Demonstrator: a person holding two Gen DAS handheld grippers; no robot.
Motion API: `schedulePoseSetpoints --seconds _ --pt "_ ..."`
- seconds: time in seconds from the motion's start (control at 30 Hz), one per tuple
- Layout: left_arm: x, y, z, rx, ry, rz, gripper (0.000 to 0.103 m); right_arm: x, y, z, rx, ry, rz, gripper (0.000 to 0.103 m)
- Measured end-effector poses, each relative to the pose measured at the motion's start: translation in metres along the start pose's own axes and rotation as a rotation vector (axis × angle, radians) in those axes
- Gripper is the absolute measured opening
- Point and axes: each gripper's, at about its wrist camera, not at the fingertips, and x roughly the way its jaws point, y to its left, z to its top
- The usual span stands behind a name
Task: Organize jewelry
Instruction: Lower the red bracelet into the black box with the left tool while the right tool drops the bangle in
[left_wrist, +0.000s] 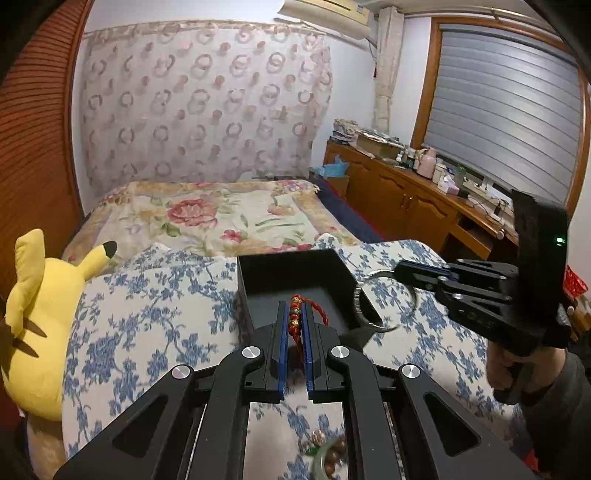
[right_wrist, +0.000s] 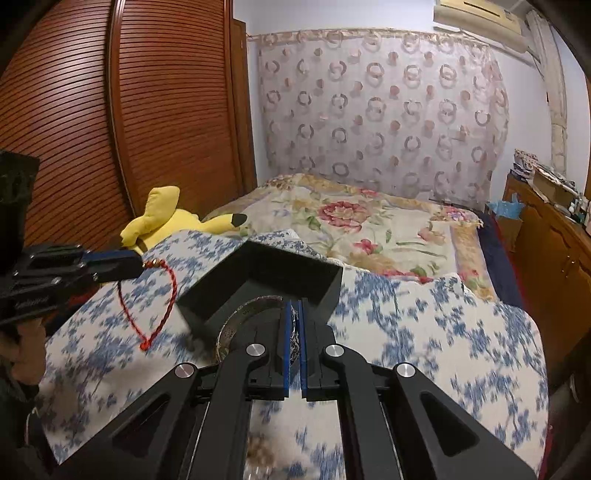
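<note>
My left tongs (left_wrist: 295, 314) are clamped on the red braided cord bracelet with gold beads (left_wrist: 295, 314), its loop dangling just ahead over the open black box (left_wrist: 280, 269). My right tongs (right_wrist: 294, 314) pinch the silver metal bangle (right_wrist: 236, 321) at the box's near wall. Either thin pinch could slip, the cord could snag the rim, and both could spill onto the blue-flowered quilt (left_wrist: 147, 314).

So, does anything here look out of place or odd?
Nothing is spilled or damaged. A small heap of beaded jewelry lies loose on the blue-flowered cover, outside the black box. The left tongs hold a red bracelet, the right tongs a silver bangle.
</note>
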Motion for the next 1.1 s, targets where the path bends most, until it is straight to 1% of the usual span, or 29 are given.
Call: schedulePoseSetpoints --seconds 0.17,0.33,0.53,0.67,0.8,1.0,1.03,1.1 --pt "0.008 0.004 0.013 0.0 -0.003 0.003 0.006 0.028 -0.001 0.009 -0.011 0.015 0.034 0.005" --pt "0.018 0.01 0.024 -0.007 0.003 0.01 0.006 0.051 0.004 0.001 -0.028 0.053 0.075 0.005" --pt "0.038 0.008 0.032 0.014 0.031 0.01 0.006 0.058 0.004 -0.005 -0.029 0.071 0.123 0.006" --pt "0.054 0.006 0.035 0.026 0.058 0.013 0.006 0.054 -0.002 -0.003 0.007 0.054 0.149 0.006" --pt "0.072 0.007 0.034 0.03 0.09 0.023 0.006 0.05 -0.009 -0.003 0.013 0.043 0.125 0.006" --pt "0.087 0.005 0.03 0.038 0.123 0.032 0.006 0.044 -0.019 -0.002 0.033 0.027 0.093 0.006" --pt "0.088 0.005 0.029 0.038 0.127 0.038 0.007 0.043 -0.02 -0.002 0.034 0.024 0.089 0.006" --pt "0.087 0.005 0.028 0.041 0.131 0.044 0.021 0.041 -0.021 0.0 0.033 0.019 0.082 0.006"
